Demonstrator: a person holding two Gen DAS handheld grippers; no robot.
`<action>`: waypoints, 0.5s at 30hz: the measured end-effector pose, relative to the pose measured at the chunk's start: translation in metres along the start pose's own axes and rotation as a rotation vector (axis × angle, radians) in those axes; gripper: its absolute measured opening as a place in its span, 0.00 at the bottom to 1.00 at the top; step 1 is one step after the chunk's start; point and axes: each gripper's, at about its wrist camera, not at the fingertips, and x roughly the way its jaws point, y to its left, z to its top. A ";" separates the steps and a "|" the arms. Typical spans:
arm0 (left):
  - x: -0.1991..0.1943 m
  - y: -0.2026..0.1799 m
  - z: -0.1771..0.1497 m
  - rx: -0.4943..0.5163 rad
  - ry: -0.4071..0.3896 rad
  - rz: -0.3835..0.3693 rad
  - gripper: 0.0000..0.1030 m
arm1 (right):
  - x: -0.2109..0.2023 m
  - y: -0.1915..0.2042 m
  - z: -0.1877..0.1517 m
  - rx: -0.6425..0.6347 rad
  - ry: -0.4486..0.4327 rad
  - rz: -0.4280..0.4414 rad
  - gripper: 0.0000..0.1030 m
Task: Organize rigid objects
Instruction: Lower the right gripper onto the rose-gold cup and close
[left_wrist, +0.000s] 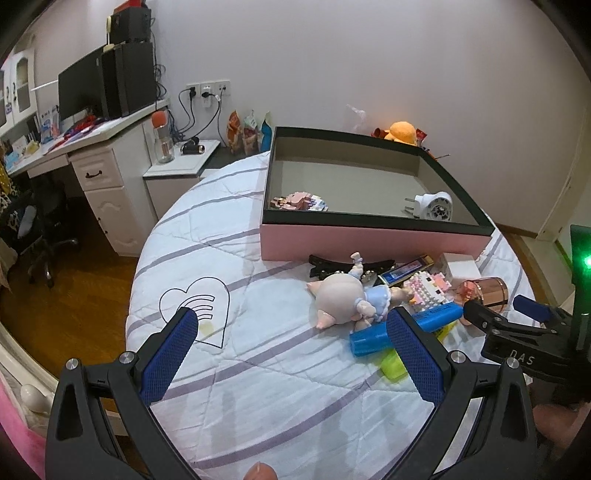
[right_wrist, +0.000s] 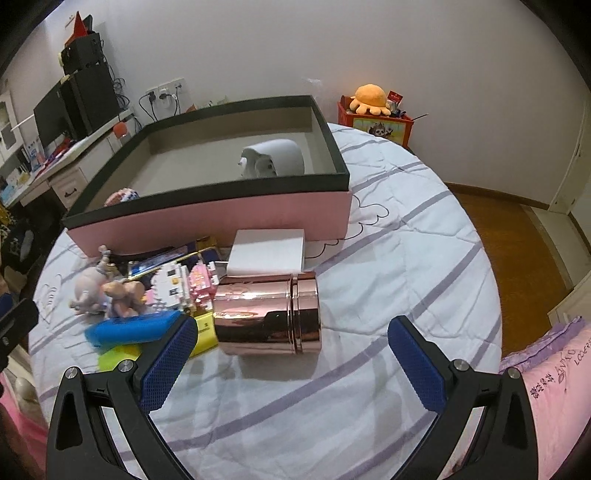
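A pink box with a black rim stands on the bed and holds a white plug adapter and a small block figure. In front of it lies a pile: a pig figurine, a pink-white block toy, a blue case, a rose-gold cylinder on its side and a white flat box. My left gripper is open and empty, near the pig. My right gripper is open just before the cylinder.
The striped white quilt covers a round bed. A desk with a monitor stands at the left, wooden floor lies at the right. A red box with an orange plush stands behind the bed. A pink pillow lies at the right.
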 end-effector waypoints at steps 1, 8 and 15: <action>0.002 0.001 0.000 -0.002 0.003 0.000 1.00 | 0.003 0.000 -0.001 0.000 0.001 -0.003 1.00; 0.010 0.001 0.002 -0.005 0.015 0.000 1.00 | 0.012 -0.001 -0.004 0.008 0.021 0.003 0.76; 0.013 -0.001 0.001 0.000 0.023 -0.003 1.00 | 0.012 0.004 -0.005 -0.015 0.015 0.007 0.54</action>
